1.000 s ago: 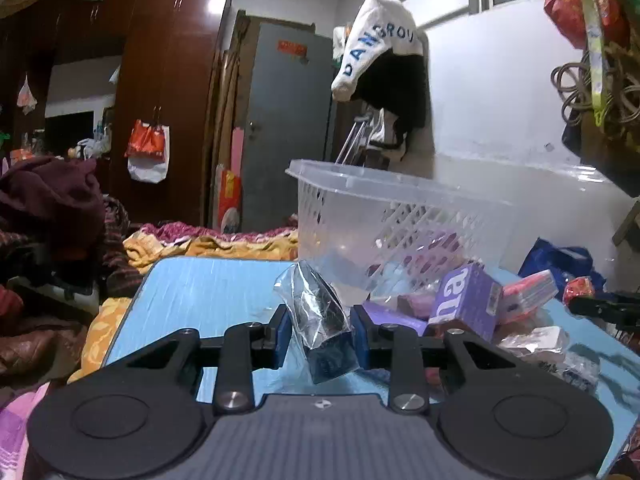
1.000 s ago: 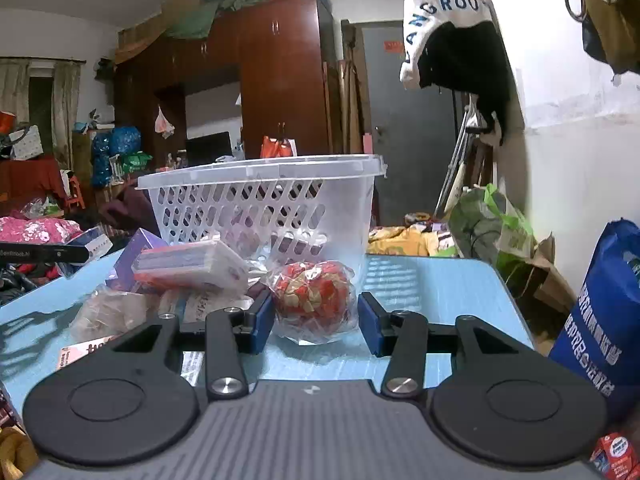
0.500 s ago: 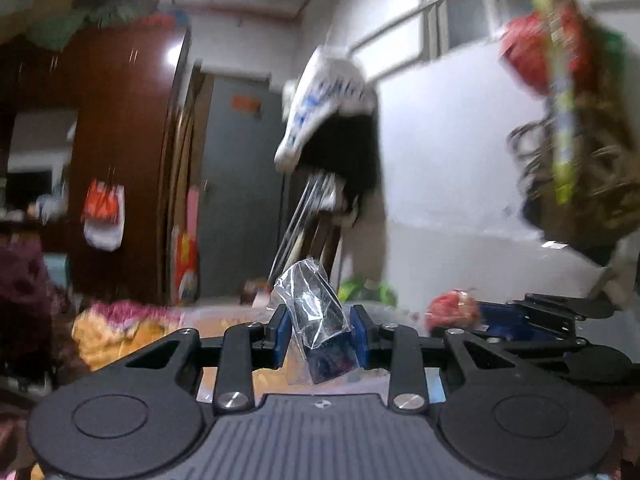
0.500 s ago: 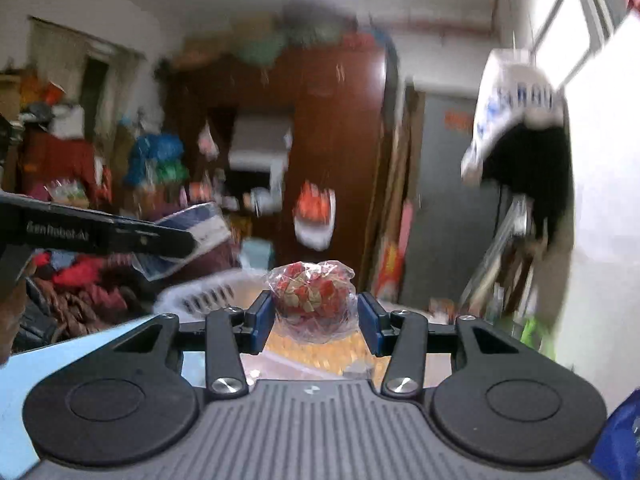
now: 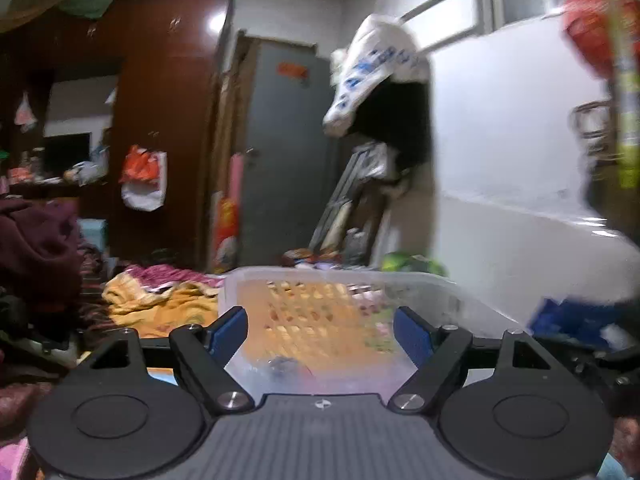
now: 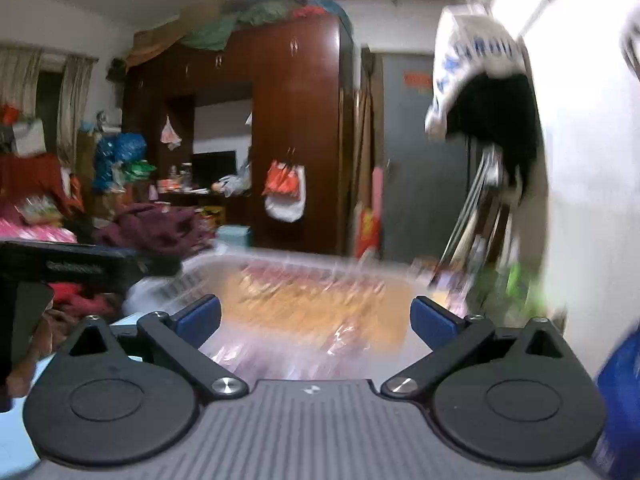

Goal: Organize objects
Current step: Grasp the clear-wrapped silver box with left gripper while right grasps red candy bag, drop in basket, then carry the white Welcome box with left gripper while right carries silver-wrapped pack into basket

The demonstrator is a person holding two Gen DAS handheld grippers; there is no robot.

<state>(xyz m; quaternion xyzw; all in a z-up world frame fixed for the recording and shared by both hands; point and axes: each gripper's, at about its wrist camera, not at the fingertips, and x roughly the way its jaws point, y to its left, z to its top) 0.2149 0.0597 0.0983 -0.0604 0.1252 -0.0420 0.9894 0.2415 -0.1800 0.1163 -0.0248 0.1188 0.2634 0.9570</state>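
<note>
Now the left claw [image 5: 320, 326] and the right claw [image 6: 316, 316] are both wide and hold nothing, up over the clear basket [image 5: 448, 286].

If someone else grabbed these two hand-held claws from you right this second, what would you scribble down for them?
Left gripper: open and empty, hanging over the clear plastic basket.
Right gripper: also open and empty, over the same basket.
Done: half a second ago the left one held a clear-wrapped packet and the right one a red-patterned wrapped ball; both have let go. Blurry wrapped shapes show inside the basket, probably those two, but the blur prevents certainty.
Left: a second ago more packets and boxes lay on the blue table beside the basket; they are out of view now. Go back for them and drop them in too.
</note>
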